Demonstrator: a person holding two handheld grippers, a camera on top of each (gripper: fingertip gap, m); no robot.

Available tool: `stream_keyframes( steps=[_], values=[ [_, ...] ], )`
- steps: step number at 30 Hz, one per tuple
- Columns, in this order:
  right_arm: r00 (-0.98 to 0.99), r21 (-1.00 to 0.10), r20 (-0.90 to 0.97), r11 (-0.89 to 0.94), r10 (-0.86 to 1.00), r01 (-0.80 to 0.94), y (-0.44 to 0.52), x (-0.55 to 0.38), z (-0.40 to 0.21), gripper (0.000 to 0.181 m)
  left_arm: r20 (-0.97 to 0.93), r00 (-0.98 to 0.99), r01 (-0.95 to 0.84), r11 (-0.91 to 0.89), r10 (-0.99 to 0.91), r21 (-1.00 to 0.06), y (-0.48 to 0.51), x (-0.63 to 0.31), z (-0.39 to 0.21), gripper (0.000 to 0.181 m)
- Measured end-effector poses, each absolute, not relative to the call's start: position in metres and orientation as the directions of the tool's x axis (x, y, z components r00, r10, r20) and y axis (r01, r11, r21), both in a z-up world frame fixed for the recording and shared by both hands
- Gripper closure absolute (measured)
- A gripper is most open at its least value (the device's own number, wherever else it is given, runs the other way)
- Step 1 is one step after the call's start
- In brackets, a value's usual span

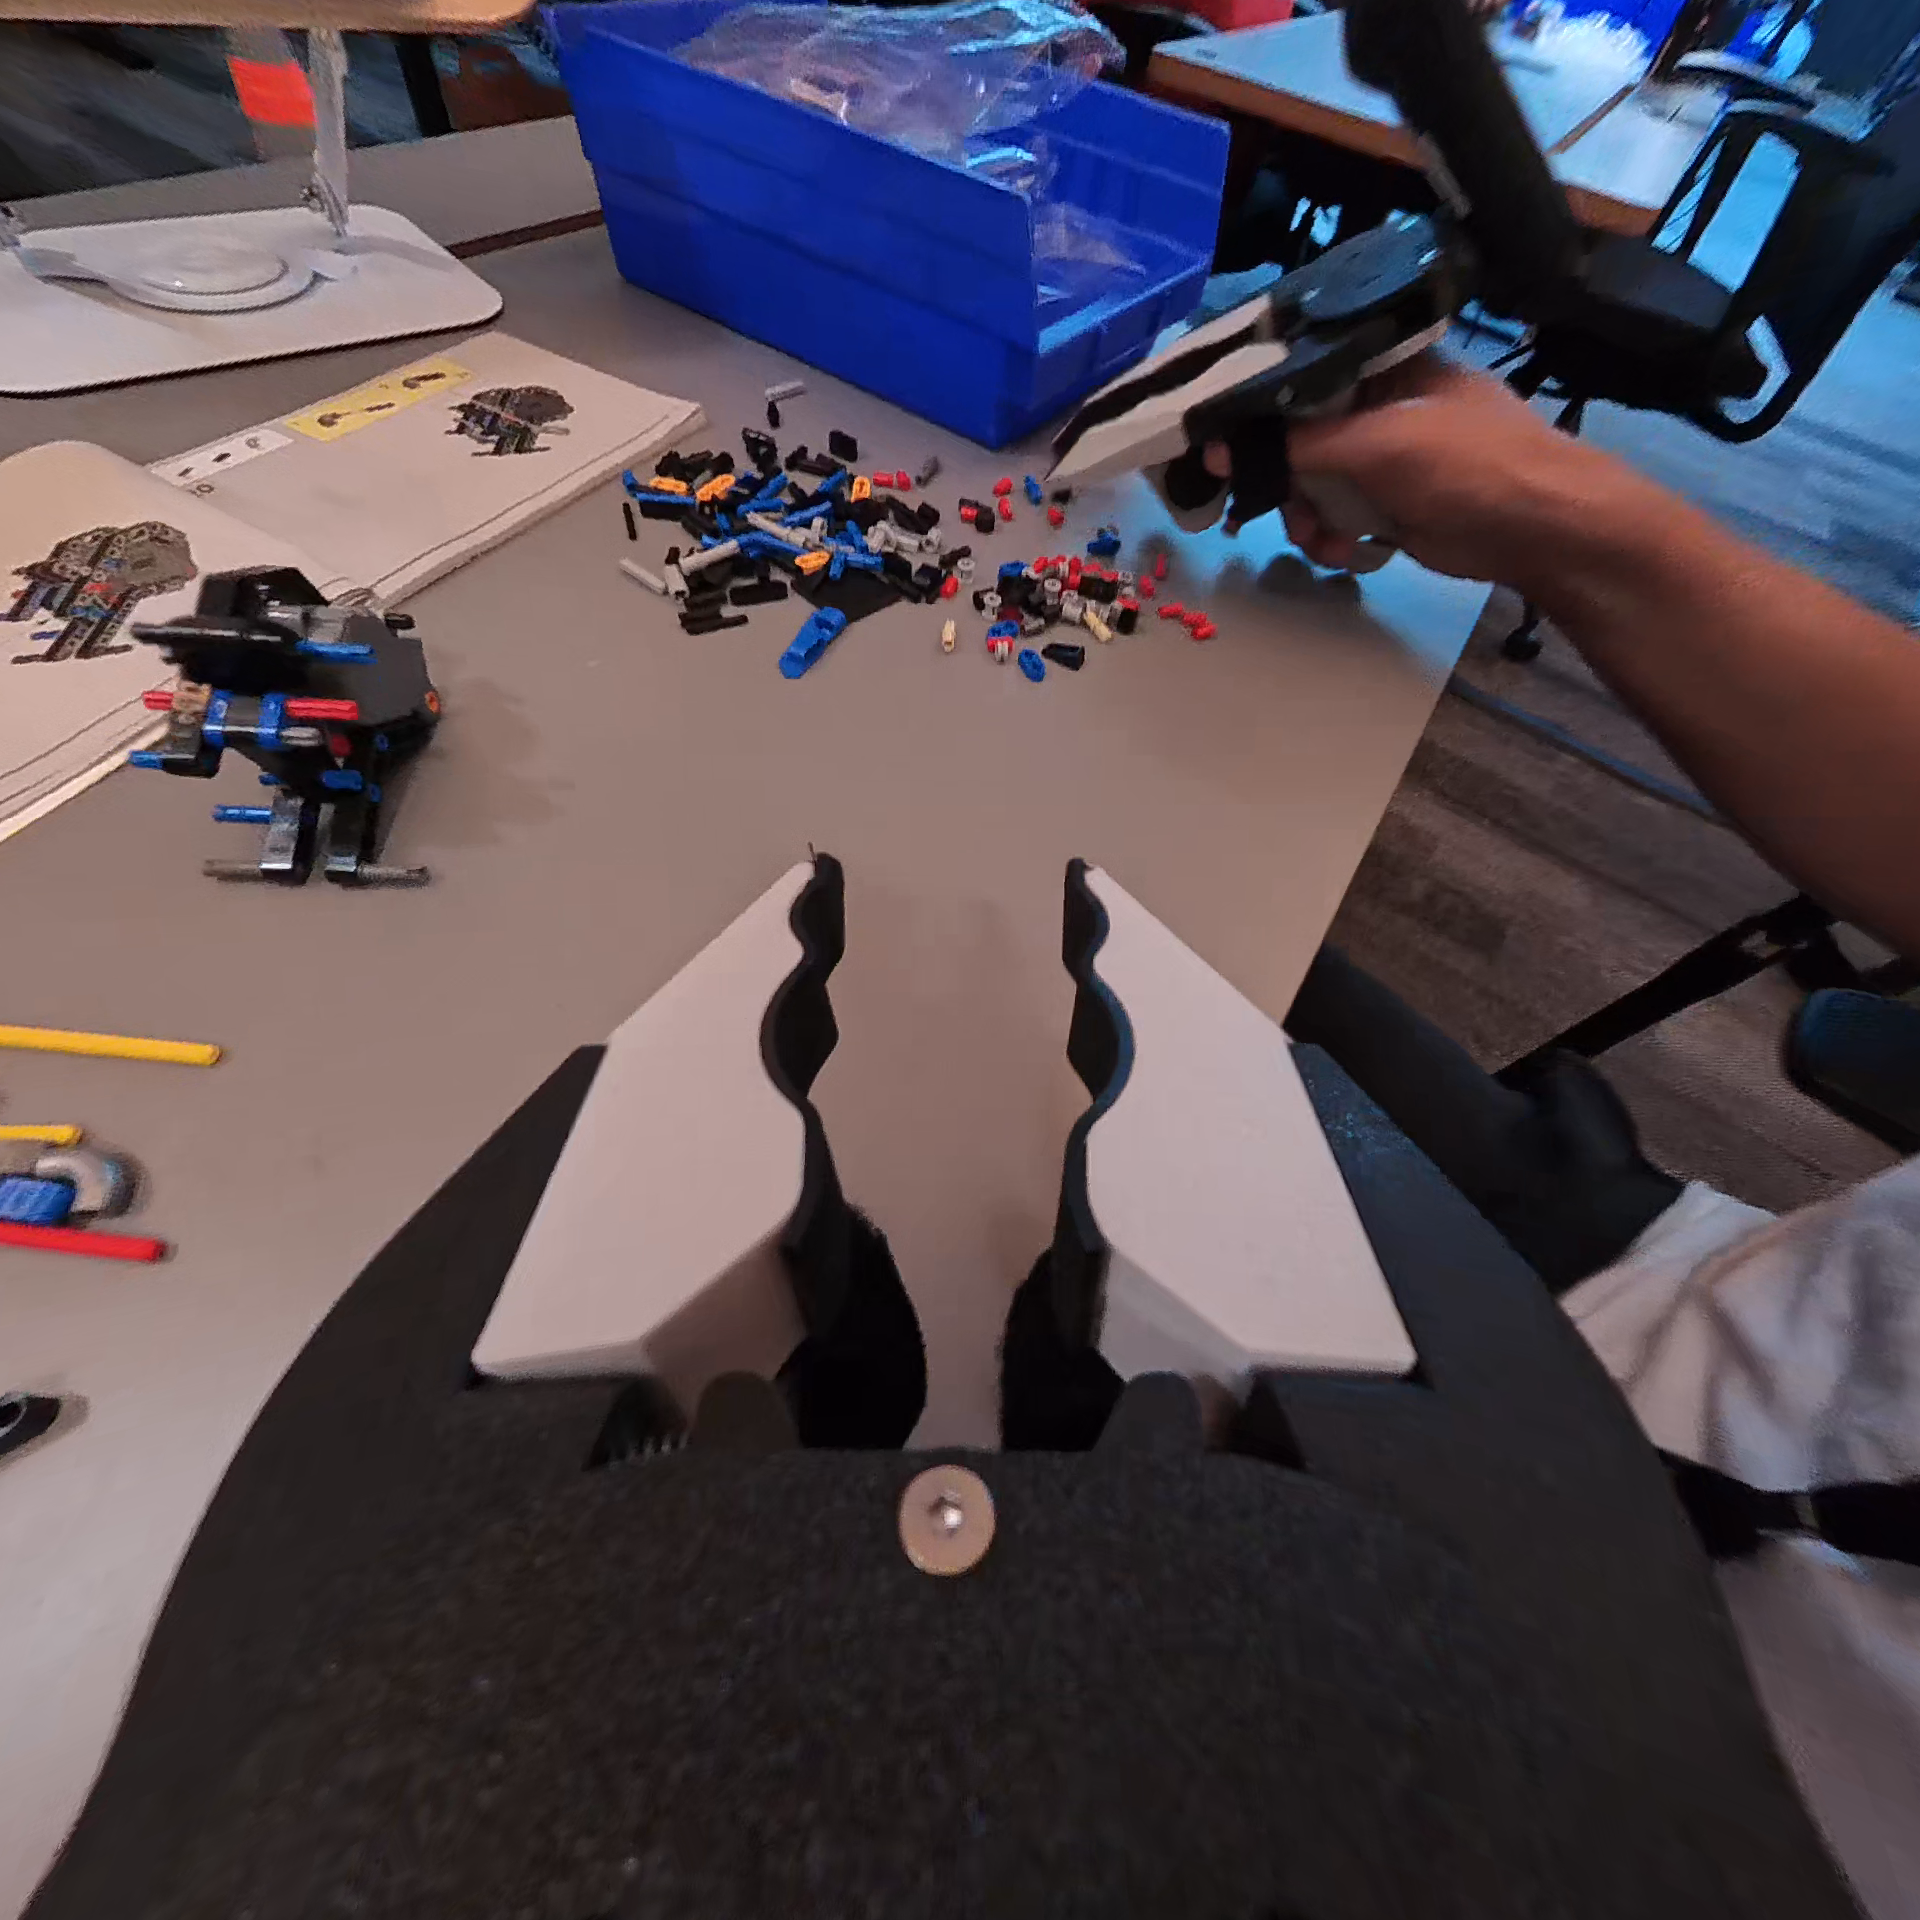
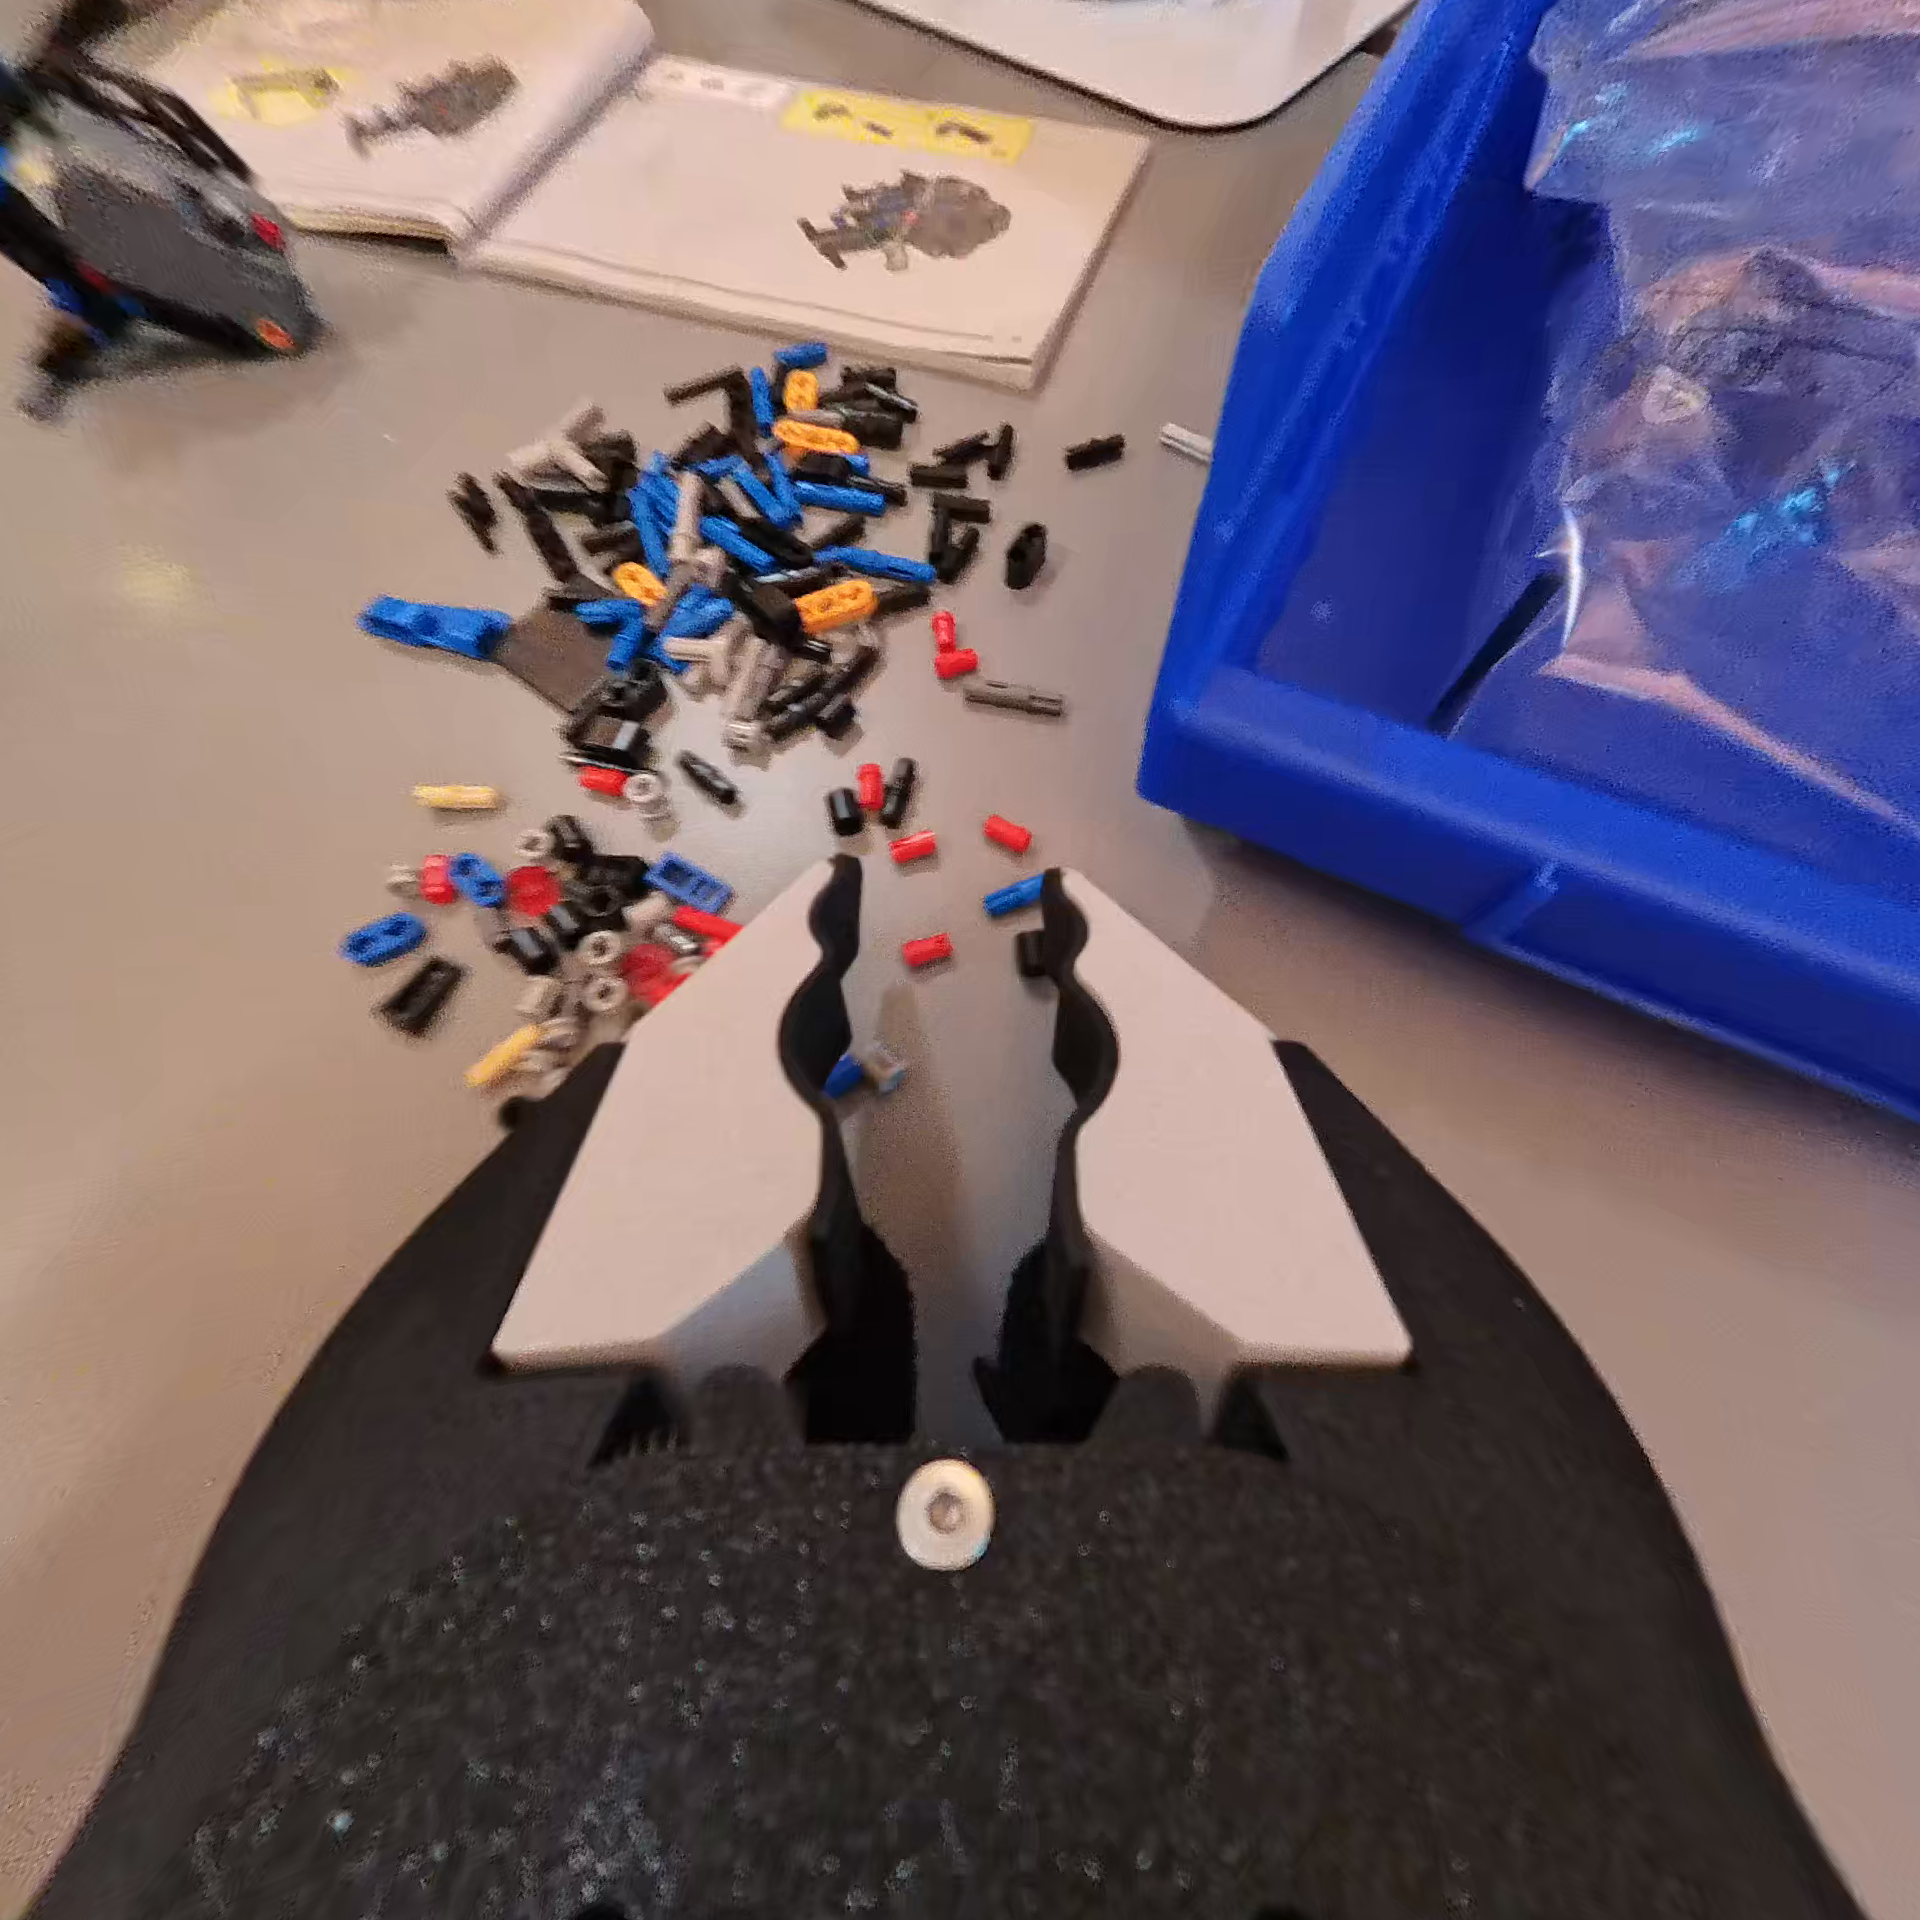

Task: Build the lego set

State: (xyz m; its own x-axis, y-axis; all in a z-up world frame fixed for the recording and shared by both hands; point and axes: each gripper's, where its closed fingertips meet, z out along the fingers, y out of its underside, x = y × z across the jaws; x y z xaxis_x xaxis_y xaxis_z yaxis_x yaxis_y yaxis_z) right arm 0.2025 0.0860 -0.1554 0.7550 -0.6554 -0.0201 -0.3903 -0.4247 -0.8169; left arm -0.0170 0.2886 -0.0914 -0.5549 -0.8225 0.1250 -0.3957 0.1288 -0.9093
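Note:
A pile of small loose lego pieces [image 1: 831, 540], black, blue, red, orange and grey, lies mid-table; it also shows in the right wrist view [image 2: 727, 540]. A part-built black and blue model [image 1: 291, 707] stands at the left, blurred in the right wrist view [image 2: 156, 239]. My left gripper [image 1: 951, 873] is open and empty over bare table, well short of the pile. My right gripper [image 2: 948, 873] is open, low over the near right edge of the pile, also seen from the left wrist view [image 1: 1070, 457]. A red piece [image 2: 925, 948] and a small blue-grey piece [image 2: 862, 1070] lie on the table between its fingers.
An open instruction booklet [image 1: 416, 447] lies behind the model. A blue bin [image 1: 894, 208] holding a plastic bag stands behind the pile, close right of my right gripper [image 2: 1558, 520]. Yellow [image 1: 104, 1044] and red [image 1: 83, 1242] rods lie far left. The table edge [image 1: 1382, 831] runs at right. There is about 30 centimeters between the tips of the two grippers.

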Motion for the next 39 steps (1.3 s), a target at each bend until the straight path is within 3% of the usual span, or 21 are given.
stream_keyframes(
  steps=[4,14,22,23,29,39],
  values=[
    [0.747,-0.787,0.058,-0.491,-0.662,-0.374,0.081,0.215,-0.164,0.151,0.149,-0.577,-0.392,0.112,-0.803,-0.913,0.292,-0.004,-0.087,0.14],
    [0.769,-0.748,0.009,-0.515,-0.639,-0.419,0.079,0.218,-0.174,0.153,0.135,-0.621,-0.386,0.151,-0.772,-0.91,0.291,0.02,-0.098,0.141],
    [0.776,-0.743,0.103,-0.567,-0.622,-0.355,0.082,0.218,-0.174,0.167,0.098,-0.62,-0.386,0.194,-0.779,-0.902,0.284,0.016,-0.11,0.141],
    [0.776,-0.741,0.116,-0.574,-0.62,-0.348,0.082,0.217,-0.174,0.178,0.101,-0.622,-0.384,0.19,-0.777,-0.904,0.283,0.014,-0.109,0.141],
    [0.764,-0.734,0.205,-0.613,-0.612,-0.294,0.082,0.217,-0.173,0.178,0.079,-0.607,-0.377,0.2,-0.791,-0.904,0.283,0.002,-0.109,0.141],
    [0.805,-0.797,0.156,-0.554,-0.572,-0.24,0.112,0.182,-0.136,0.178,0.056,-0.567,-0.403,0.217,-0.822,-0.889,0.29,-0.013,-0.121,0.142]
  ],
)
